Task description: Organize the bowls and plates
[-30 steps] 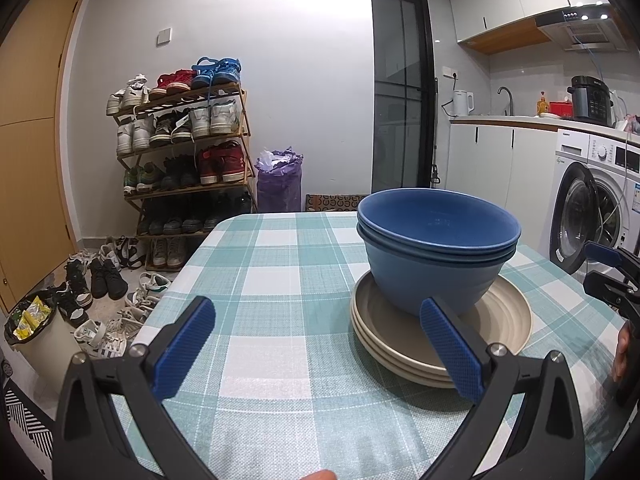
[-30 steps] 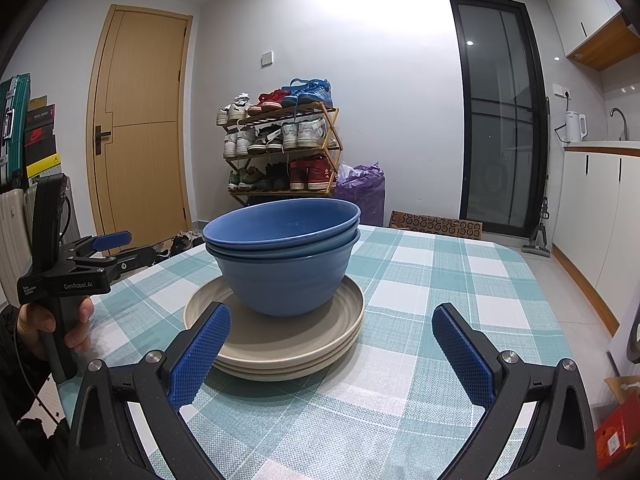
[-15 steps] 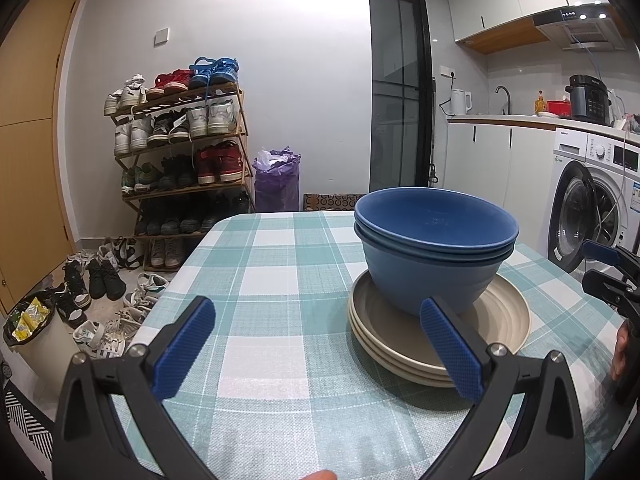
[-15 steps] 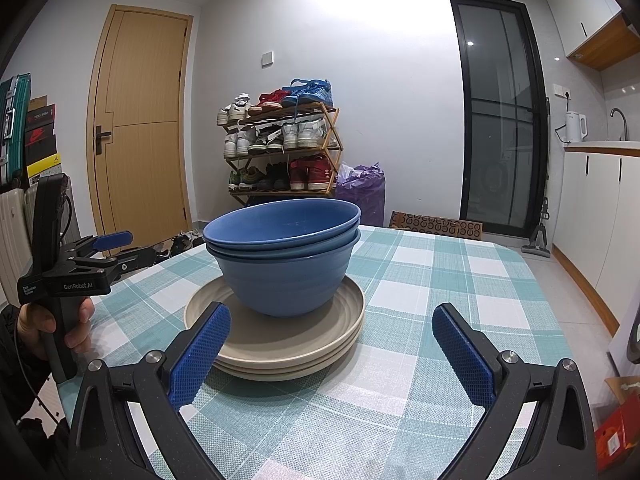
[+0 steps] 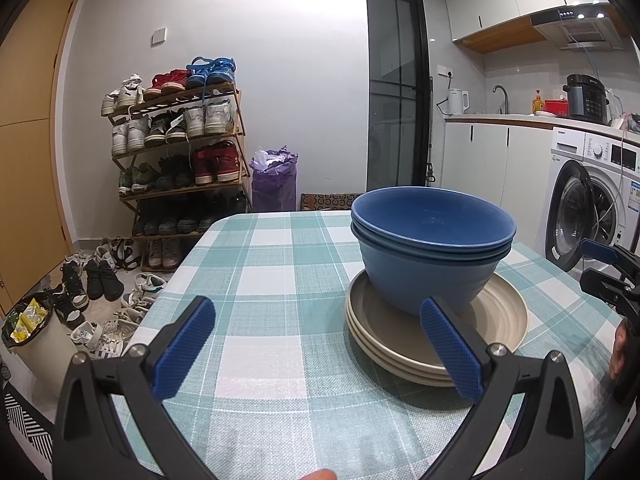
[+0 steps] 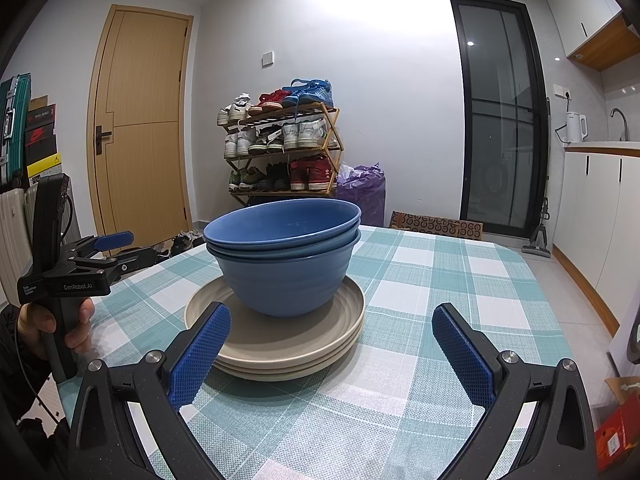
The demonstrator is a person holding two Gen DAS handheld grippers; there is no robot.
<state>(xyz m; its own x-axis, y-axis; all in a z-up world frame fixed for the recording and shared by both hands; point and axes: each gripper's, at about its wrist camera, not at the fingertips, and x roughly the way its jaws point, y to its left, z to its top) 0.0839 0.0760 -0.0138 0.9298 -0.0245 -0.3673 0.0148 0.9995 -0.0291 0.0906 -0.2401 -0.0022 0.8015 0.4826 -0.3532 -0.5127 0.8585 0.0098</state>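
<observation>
Nested blue bowls (image 5: 432,248) sit on a stack of three beige plates (image 5: 504,320) on the green checked tablecloth (image 5: 260,320); the bowls (image 6: 284,256) and the plates (image 6: 280,344) also show in the right wrist view. My left gripper (image 5: 316,340) is open and empty, held over the cloth to the left of the stack and short of it. My right gripper (image 6: 332,344) is open and empty, in front of the stack, its left finger (image 6: 200,348) overlapping the plates' near rim in the image. The left gripper also shows at the left of the right wrist view (image 6: 108,248).
A shoe rack (image 5: 180,160) and loose shoes on the floor (image 5: 100,280) stand beyond the table's far left. A purple bag (image 5: 274,180), a washing machine (image 5: 592,208) and kitchen cabinets (image 5: 480,160) are behind. A wooden door (image 6: 140,128) is at the left.
The left wrist view has drifted very slightly, so the stack sits a touch further left. Both grippers stay open; bowls and plates have not moved.
</observation>
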